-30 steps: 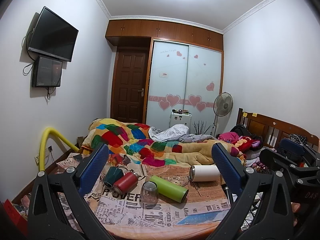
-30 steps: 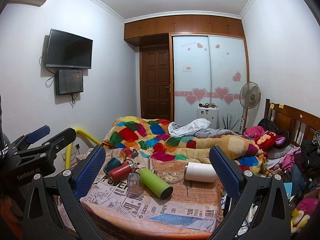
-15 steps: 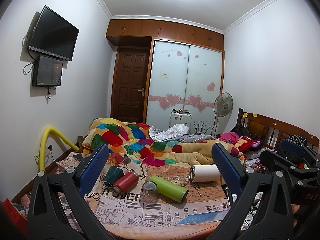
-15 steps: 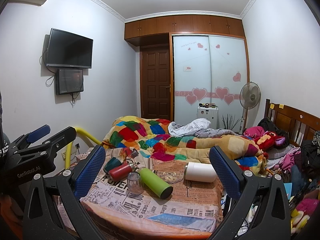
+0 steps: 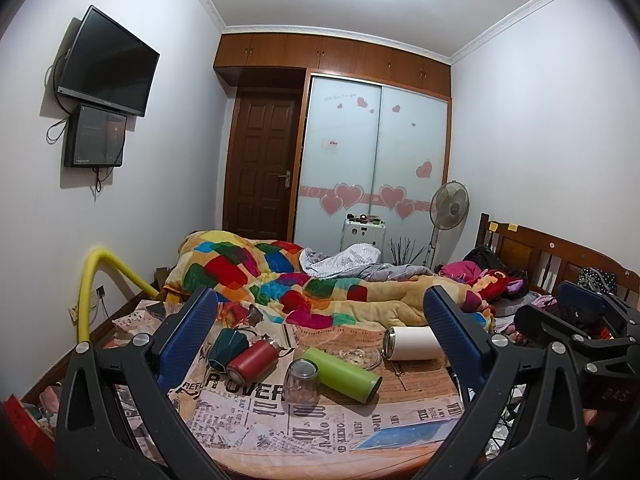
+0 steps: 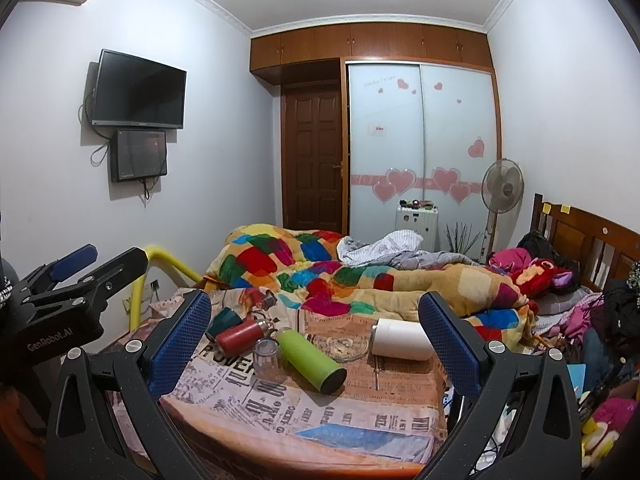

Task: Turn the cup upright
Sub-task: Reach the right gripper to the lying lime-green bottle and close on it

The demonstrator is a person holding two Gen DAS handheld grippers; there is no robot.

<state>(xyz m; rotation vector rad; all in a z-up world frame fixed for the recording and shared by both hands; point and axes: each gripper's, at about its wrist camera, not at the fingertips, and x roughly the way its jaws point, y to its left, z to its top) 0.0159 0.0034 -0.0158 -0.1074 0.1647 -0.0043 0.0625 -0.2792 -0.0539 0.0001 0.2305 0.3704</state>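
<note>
A clear glass cup (image 5: 301, 381) stands mouth-down on the newspaper-print table (image 5: 320, 432); it also shows in the right wrist view (image 6: 267, 361). Lying on their sides around it are a green bottle (image 5: 341, 374), a red bottle (image 5: 252, 361), a dark green cup (image 5: 228, 344) and a white tumbler (image 5: 411, 343). My left gripper (image 5: 320, 340) is open and empty, held back above the table's near edge. My right gripper (image 6: 316, 340) is open and empty, likewise short of the table. Each gripper shows at the other view's edge.
A shallow glass dish (image 6: 340, 347) sits behind the green bottle. A bed with a patchwork quilt (image 5: 304, 280) lies beyond the table. A yellow pipe (image 5: 90, 288) stands at the left, a wooden headboard (image 5: 552, 252) and clothes at the right.
</note>
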